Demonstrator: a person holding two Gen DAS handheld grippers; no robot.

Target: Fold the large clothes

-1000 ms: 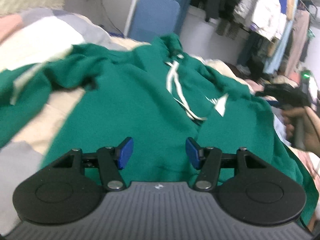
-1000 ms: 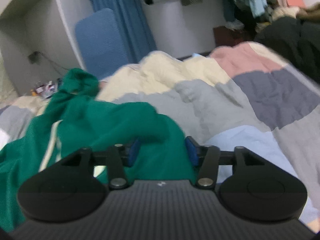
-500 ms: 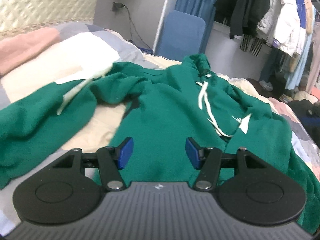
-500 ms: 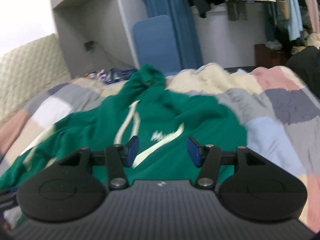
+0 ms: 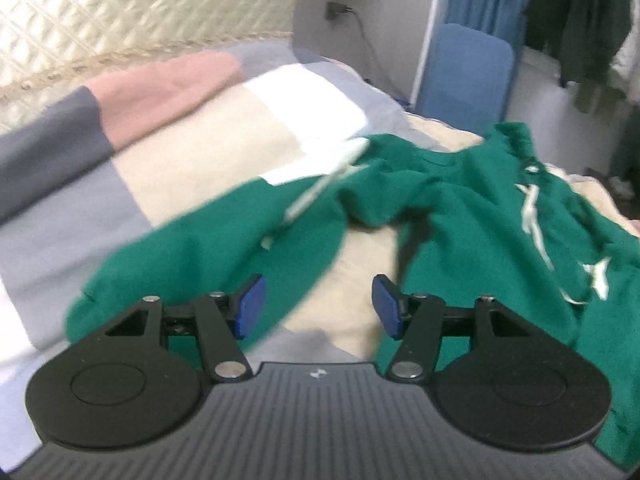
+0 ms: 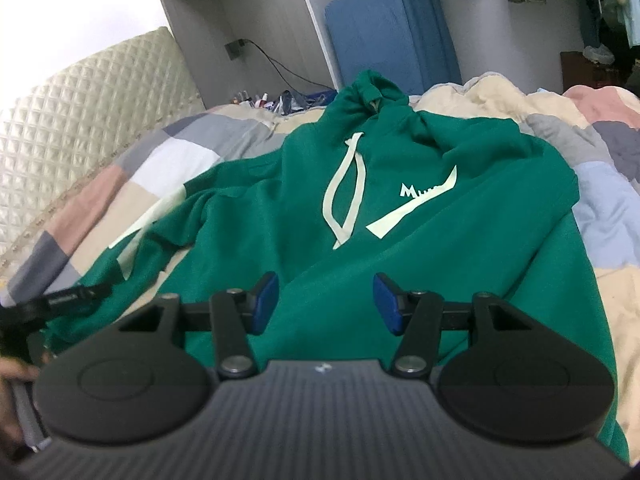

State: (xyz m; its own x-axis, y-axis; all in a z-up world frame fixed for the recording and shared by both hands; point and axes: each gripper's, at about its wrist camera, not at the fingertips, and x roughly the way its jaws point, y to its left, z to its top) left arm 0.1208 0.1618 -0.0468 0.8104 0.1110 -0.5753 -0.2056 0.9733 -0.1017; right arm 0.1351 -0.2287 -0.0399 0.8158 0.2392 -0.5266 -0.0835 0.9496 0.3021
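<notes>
A green hoodie (image 6: 400, 248) lies spread front-up on a bed covered by a patchwork quilt (image 6: 608, 196) of cream, grey, pink and pale blue squares. In the right wrist view the hoodie fills the middle of the frame: its hood (image 6: 370, 90) bunches at the upper centre, a cream drawstring (image 6: 344, 196) loops down the chest, and a white printed logo (image 6: 420, 200) sits right of centre. One sleeve (image 6: 160, 236) trails toward the left edge of the frame, crumpled, with a pale stripe along it.

The right gripper (image 6: 326, 304) hovers above the hoodie's lower body. Its jaws stand apart with only air between the blue pads; the green cloth lies beyond and beneath them, not pinched. At the left edge of this view a black strap and part of a hand (image 6: 12, 376) show.

In the left wrist view, which is blurred, the left gripper (image 5: 316, 306) hangs above the gap between sleeve (image 5: 224, 248) and body. Its jaws are opening, and nothing is between them: bare cream quilt (image 5: 348, 280) shows in the gap, the sleeve runs behind the left pad toward the lower left, and the hoodie's body (image 5: 480, 240) lies behind the right pad and fills the right side of the frame. A quilted headboard (image 5: 120, 8) occupies the upper left.
</notes>
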